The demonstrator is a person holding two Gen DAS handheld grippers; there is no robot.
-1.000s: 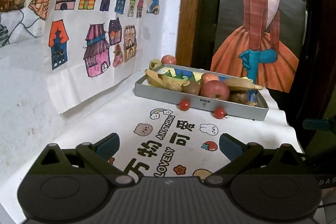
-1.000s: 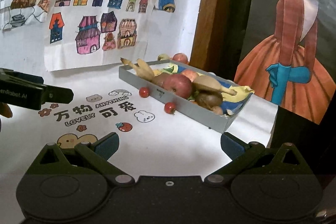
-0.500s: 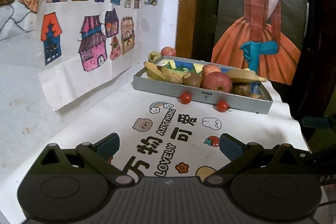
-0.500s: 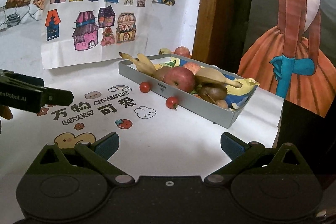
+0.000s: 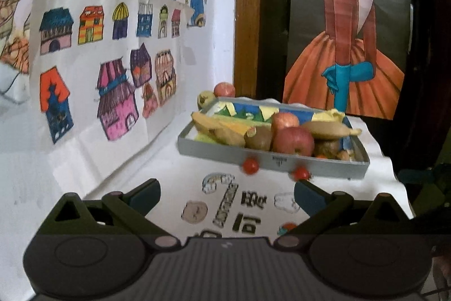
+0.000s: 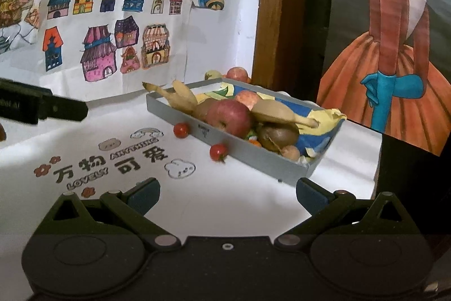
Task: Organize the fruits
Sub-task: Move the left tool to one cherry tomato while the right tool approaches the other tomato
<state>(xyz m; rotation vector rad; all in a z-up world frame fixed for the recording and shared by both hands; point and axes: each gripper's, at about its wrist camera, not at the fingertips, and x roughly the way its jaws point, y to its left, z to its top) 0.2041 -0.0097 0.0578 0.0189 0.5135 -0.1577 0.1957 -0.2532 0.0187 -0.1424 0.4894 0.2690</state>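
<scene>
Fruit-filled grey tray [image 6: 253, 153] (two cherry tomatoes [image 6: 180, 130] beside it)

Grey tray [image 6: 239, 151], red apple [image 6: 229, 117], red cherry tomatoes [image 6: 181, 130], white tablecloth [image 6: 225, 205]

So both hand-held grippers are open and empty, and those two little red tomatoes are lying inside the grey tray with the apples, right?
Not quite. The two cherry tomatoes lie outside the grey tray, on the white tablecloth against its front wall, as the right wrist view shows. The left hand-held gripper and right hand-held gripper are open and empty.
</scene>
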